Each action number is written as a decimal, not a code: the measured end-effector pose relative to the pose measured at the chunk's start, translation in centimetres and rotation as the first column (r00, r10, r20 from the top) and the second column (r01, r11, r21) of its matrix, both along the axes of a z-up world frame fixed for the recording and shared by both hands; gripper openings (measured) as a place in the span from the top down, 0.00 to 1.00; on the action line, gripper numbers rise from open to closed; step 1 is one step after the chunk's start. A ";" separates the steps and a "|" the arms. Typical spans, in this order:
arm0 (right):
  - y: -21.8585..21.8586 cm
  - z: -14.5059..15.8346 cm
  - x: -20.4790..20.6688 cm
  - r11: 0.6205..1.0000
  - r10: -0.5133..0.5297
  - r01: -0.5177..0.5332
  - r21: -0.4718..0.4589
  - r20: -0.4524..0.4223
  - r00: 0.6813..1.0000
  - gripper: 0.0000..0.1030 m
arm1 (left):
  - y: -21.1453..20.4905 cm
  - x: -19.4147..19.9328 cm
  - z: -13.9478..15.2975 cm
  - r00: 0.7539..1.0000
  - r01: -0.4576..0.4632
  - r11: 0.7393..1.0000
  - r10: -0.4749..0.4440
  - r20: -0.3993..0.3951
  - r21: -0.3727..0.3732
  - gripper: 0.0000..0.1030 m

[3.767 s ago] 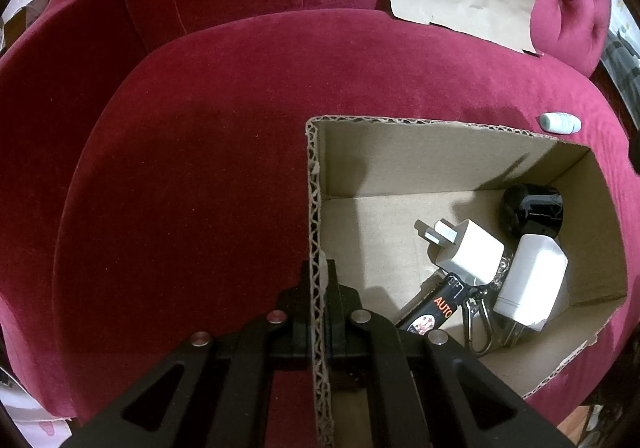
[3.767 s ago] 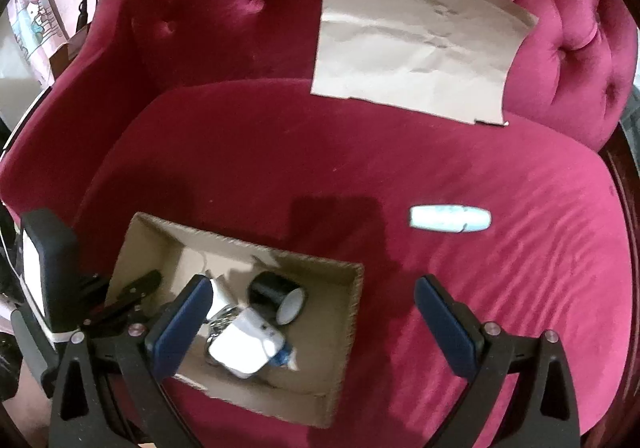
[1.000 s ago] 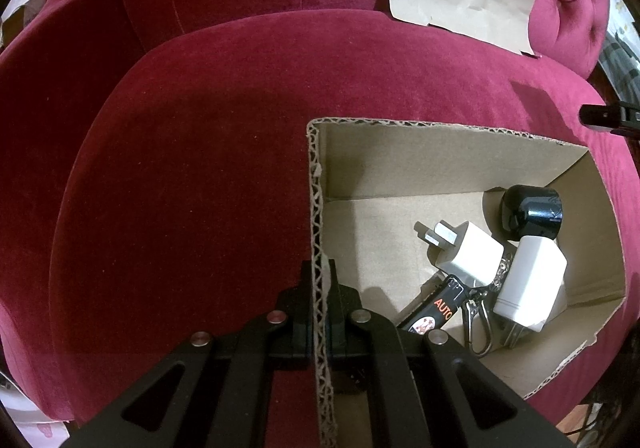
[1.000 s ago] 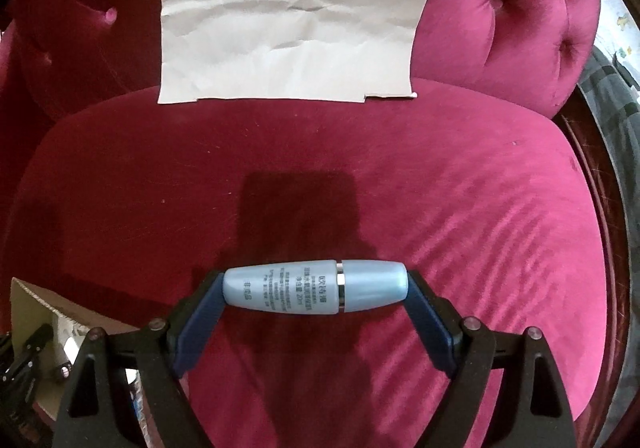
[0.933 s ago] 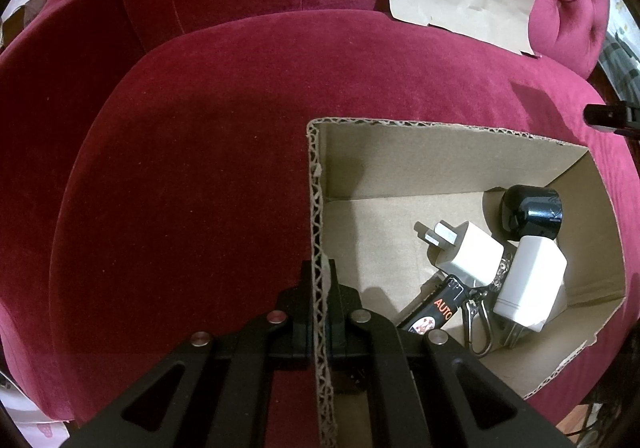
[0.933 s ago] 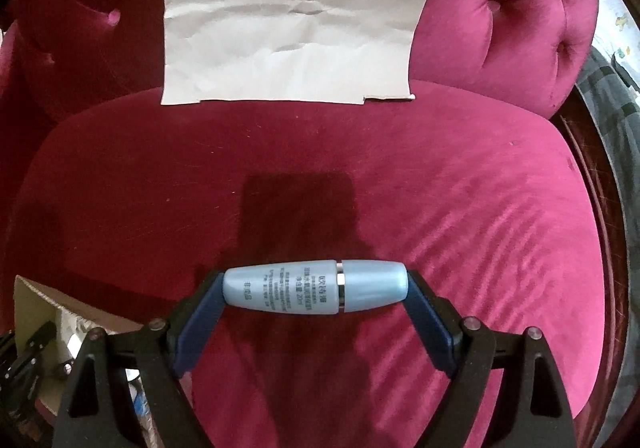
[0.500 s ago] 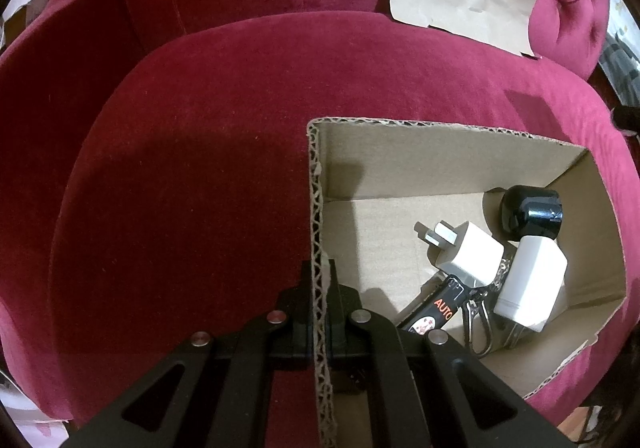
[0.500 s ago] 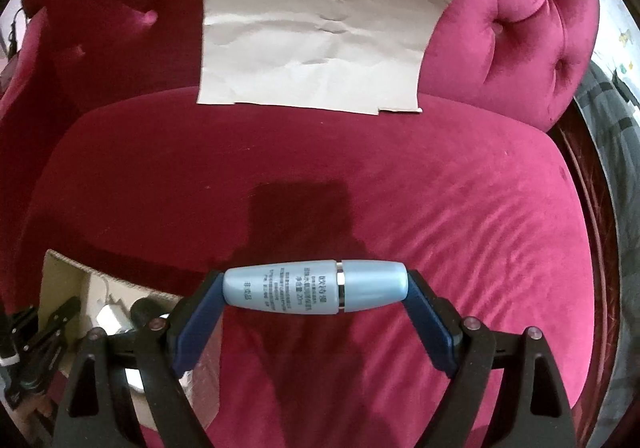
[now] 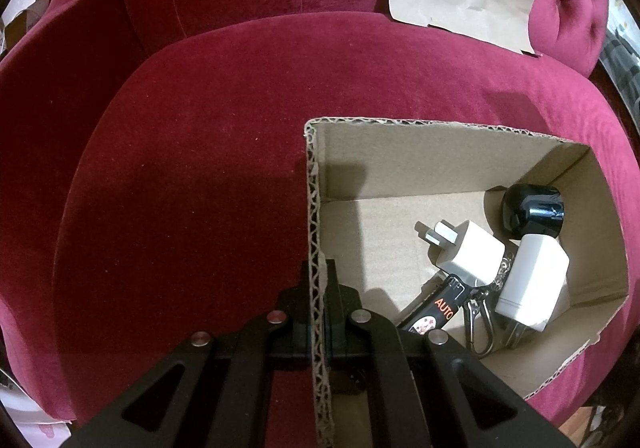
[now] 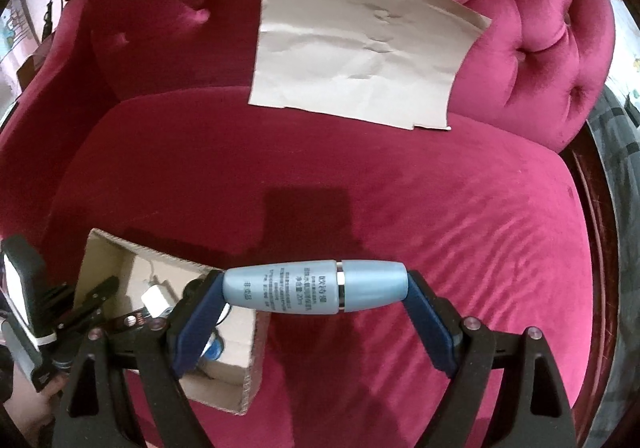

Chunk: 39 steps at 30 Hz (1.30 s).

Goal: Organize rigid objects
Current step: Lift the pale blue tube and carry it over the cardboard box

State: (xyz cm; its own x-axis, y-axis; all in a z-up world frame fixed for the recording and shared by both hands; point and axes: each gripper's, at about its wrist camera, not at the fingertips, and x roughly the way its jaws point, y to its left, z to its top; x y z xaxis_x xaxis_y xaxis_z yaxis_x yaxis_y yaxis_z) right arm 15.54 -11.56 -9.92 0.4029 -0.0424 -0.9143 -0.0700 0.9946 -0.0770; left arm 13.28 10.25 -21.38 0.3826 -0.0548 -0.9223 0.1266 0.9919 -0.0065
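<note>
Right gripper (image 10: 316, 290) clamps the blue bottle (image 10: 316, 288) endwise; carry it level over the box (image 10: 248, 364) at lower left, then let go.

Left gripper (image 9: 319, 312) pinches the box wall.

**Red velvet seat with one box and one sheet**

You worked over a crimson velvet armchair (image 10: 460, 207) with a tufted, buttoned back. An open corrugated cardboard box (image 9: 400, 163) sat directly on the seat cushion (image 9: 200, 167), toward its front. A creased sheet of brown paper (image 10: 360, 59) leaned against the backrest, its ragged lower edge meeting the cushion. The rest of the cushion showed only velvet and shadow.
</note>
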 end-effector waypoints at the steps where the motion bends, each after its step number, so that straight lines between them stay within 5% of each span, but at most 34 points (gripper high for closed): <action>1: 0.3 0.0 0.0 1.000 0.006 -0.006 0.004 -0.003 1.000 0.12 | 0.0 0.0 0.0 1.000 0.001 1.000 -0.001 0.000 0.001 0.97; 39: 9.3 -4.4 -2.4 0.985 0.122 -0.122 0.126 0.009 0.993 0.12 | 0.2 0.0 0.0 1.000 -0.002 1.000 0.002 -0.003 -0.008 0.97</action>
State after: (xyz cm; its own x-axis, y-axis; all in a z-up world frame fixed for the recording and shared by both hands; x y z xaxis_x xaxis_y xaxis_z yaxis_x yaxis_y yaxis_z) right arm 13.18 -2.28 -14.33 0.3994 0.1226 -0.9086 -0.1913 0.9804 0.0482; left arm 13.27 10.48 -21.36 0.3795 -0.0613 -0.9231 0.1247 0.9921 -0.0146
